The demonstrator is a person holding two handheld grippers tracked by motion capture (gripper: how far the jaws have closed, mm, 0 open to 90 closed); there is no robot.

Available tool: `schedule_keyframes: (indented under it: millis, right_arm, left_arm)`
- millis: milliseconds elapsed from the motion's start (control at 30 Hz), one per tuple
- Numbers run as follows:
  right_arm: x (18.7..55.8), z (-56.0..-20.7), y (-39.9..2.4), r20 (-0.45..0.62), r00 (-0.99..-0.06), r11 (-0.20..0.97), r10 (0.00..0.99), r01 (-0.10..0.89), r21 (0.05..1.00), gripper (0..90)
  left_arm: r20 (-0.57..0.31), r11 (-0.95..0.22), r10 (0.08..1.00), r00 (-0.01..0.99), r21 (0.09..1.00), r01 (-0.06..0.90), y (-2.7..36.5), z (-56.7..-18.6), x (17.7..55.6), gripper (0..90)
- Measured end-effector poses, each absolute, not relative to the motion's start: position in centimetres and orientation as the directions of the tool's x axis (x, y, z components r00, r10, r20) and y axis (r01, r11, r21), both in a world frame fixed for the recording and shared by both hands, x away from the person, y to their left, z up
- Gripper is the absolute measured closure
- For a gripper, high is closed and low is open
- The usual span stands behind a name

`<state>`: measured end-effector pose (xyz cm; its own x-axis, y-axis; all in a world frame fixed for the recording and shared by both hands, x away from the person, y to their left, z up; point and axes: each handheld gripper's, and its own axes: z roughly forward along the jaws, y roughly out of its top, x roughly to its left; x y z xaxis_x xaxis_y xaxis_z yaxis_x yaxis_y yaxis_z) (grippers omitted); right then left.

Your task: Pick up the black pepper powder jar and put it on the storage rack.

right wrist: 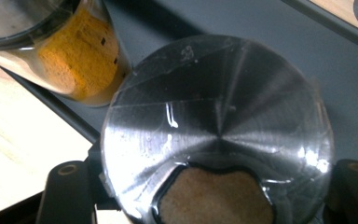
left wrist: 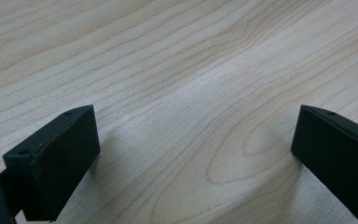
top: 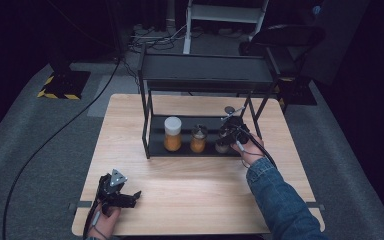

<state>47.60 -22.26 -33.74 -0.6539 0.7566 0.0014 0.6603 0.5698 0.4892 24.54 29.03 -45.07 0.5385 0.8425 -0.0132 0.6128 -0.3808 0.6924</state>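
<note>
On the wooden counter [top: 195, 185] my right tool [top: 228, 134] is clamped on the small jar [right wrist: 216, 126] at the rack's [top: 206, 75] lower shelf, 3 o'clock end. Left tool [top: 121, 196] waits apart at 7 o'clock. Next I probably lift it out carefully.

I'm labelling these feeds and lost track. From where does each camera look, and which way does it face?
High view: above the person's side, looking forward and down at the table and black rack; forearms and both grippers show.
Left gripper view: on the left gripper, facing bare tabletop between its fingers.
Right gripper view: on the right gripper, looking down on a metal-lidded jar.
High and right gripper views share that jar and the neighbouring orange jar.
</note>
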Motion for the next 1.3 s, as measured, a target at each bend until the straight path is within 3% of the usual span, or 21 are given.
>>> schedule_keyframes:
  millis: [133, 200, 433, 1300]
  right_arm:
    - [47.6, -33.8, -22.2, -0.004, -0.655, 0.572, 0.755, 0.656, 0.492, 30.4]
    - [47.5, -33.7, -22.3, -0.012, -0.657, 0.576, 0.753, 0.652, 0.493, 23.7]
    - [46.3, -32.8, -22.9, -0.024, -0.652, 0.570, 0.758, 0.644, 0.510, 13.8]
    - [37.7, -30.6, -27.7, -0.025, -0.697, 0.560, 0.716, 0.553, 0.617, 12.4]
  left_arm:
    - [-0.013, -0.381, 0.842, 0.539, 0.692, 0.613, 29.0, -45.1, 24.5, 1.0]
    - [-0.013, -0.381, 0.843, 0.538, 0.692, 0.613, 29.0, -45.1, 24.5, 1.0]
    - [-0.013, -0.381, 0.842, 0.539, 0.692, 0.613, 29.0, -45.1, 24.6, 1.0]
    - [-0.013, -0.381, 0.843, 0.538, 0.692, 0.613, 29.0, -45.1, 24.5, 1.0]
